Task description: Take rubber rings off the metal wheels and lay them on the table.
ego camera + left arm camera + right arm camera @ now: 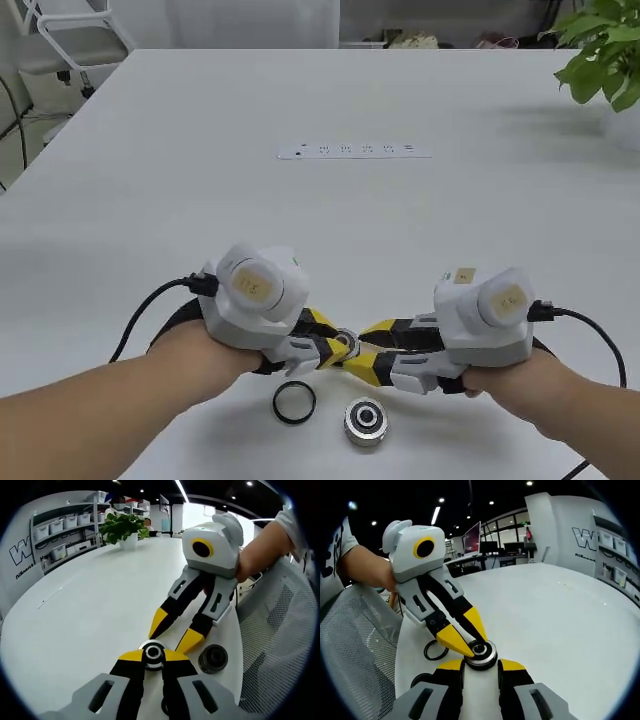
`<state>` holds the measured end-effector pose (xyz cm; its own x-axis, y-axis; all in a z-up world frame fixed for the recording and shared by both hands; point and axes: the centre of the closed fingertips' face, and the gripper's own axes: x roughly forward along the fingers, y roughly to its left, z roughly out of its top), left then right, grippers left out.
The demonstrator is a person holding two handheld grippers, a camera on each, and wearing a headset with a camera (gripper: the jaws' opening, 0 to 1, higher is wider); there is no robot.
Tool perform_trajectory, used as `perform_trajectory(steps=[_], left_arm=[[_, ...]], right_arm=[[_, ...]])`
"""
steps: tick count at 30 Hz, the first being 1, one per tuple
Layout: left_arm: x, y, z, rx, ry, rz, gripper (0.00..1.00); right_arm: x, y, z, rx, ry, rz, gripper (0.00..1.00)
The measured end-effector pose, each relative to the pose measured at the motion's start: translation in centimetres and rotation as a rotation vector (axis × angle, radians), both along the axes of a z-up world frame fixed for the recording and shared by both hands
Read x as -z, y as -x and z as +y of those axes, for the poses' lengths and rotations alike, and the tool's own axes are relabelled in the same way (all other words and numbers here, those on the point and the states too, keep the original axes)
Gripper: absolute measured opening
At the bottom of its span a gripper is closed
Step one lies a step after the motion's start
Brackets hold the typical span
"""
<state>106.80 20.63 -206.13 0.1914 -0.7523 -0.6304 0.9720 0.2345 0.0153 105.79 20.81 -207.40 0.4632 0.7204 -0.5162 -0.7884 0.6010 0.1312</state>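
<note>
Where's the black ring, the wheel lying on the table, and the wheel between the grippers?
Ring (275, 403): head view, left side of its band.
Loose wheel (366, 420): head view, its hub.
Held wheel (152, 653): left gripper view, its hub.

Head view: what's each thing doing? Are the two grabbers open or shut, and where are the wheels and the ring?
left gripper: shut on the held wheel.
right gripper: open, jaws spread at the held wheel.
held wheel: up off the table, clamped in yellow tips.
rubber ring: off, lying flat on the table.
second wheel: resting on the table, free, beside the ring.
</note>
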Motion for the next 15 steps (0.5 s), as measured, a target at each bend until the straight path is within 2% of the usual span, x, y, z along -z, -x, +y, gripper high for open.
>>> perform_trajectory(steps=[7, 12, 15], left_arm=[[0.02, 0.04, -0.07, -0.009, 0.000, -0.001, 0.07], [0.05, 0.10, -0.13, -0.011, -0.003, -0.002, 0.07], [0.07, 0.12, -0.14, -0.014, -0.004, -0.003, 0.07]], right_arm=[[-0.18, -0.31, 0.71, -0.011, 0.015, -0.025, 0.26], [0.13, -0.45, 1.14, -0.043, 0.068, -0.066, 0.29], [0.39, -0.57, 0.94, -0.042, 0.096, -0.068, 0.27]])
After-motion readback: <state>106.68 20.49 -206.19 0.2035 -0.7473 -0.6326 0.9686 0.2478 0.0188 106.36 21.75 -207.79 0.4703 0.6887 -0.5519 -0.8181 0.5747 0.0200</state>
